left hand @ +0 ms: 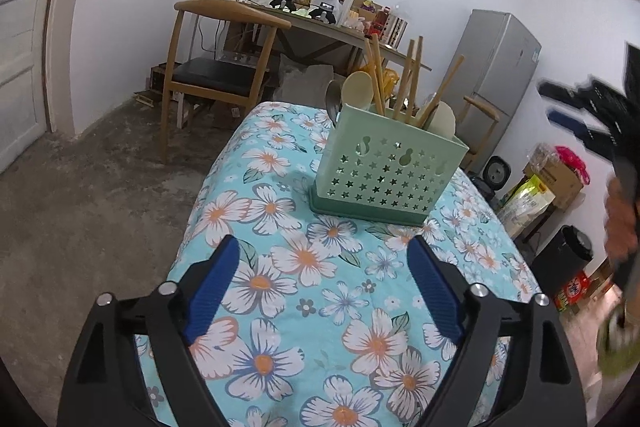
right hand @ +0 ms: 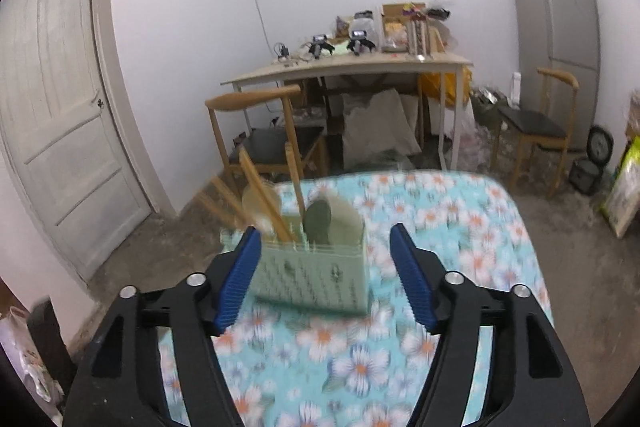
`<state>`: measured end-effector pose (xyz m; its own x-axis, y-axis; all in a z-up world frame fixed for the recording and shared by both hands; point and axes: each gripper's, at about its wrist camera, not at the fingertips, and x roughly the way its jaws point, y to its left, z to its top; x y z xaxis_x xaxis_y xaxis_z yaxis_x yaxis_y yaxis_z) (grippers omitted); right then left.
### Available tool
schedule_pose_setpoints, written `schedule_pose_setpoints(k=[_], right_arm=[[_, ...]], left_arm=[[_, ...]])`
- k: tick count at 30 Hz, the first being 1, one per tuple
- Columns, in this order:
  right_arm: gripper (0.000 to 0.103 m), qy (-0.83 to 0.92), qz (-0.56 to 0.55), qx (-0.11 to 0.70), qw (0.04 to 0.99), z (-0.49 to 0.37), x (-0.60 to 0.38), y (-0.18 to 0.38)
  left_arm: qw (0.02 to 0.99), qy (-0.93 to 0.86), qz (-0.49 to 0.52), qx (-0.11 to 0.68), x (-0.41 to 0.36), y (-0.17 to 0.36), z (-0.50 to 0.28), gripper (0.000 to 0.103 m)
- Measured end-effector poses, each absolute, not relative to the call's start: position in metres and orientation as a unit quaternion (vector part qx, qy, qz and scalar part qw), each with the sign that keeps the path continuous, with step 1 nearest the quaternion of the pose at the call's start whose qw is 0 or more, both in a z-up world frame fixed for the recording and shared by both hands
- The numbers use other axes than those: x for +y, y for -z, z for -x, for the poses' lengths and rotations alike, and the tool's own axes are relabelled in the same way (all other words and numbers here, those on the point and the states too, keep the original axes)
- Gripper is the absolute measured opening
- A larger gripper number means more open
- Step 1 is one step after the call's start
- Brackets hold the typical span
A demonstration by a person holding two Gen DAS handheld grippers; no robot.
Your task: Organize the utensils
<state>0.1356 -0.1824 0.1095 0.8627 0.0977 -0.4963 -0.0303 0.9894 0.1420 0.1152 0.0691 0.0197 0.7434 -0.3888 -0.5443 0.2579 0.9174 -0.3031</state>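
Observation:
A pale green utensil holder with star-shaped holes stands on the table with the blue floral cloth. Wooden chopsticks, pale spoons and a metal spoon stick out of its top. My left gripper is open and empty, low over the cloth in front of the holder. My right gripper is open and empty above the table; the holder shows blurred between its fingers. The right gripper also shows blurred at the right edge of the left wrist view.
A wooden chair and a cluttered desk stand beyond the table's far end. A grey fridge and a second chair are at the right, with boxes and bags on the floor. A white door is at the left.

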Motion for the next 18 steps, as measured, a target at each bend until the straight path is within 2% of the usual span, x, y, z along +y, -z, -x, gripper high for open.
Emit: schedule_pose_setpoints(k=[5, 10, 18], right_arm=[[0.081, -0.006, -0.059, 0.288, 0.956, -0.097, -0.175, -0.065], [0.092, 0.028, -0.054, 0.302, 0.951, -0.073, -0.171, -0.038], [0.095, 0.069, -0.019, 0.289, 0.955, -0.055, -0.169, -0.03]], left_arm=[[0.931, 0.147, 0.084, 0.324, 0.056, -0.024, -0.111, 0.096], [0.939, 0.112, 0.065, 0.32, 0.041, -0.031, -0.103, 0.097], [0.949, 0.049, -0.008, 0.311, 0.015, -0.041, -0.093, 0.097]])
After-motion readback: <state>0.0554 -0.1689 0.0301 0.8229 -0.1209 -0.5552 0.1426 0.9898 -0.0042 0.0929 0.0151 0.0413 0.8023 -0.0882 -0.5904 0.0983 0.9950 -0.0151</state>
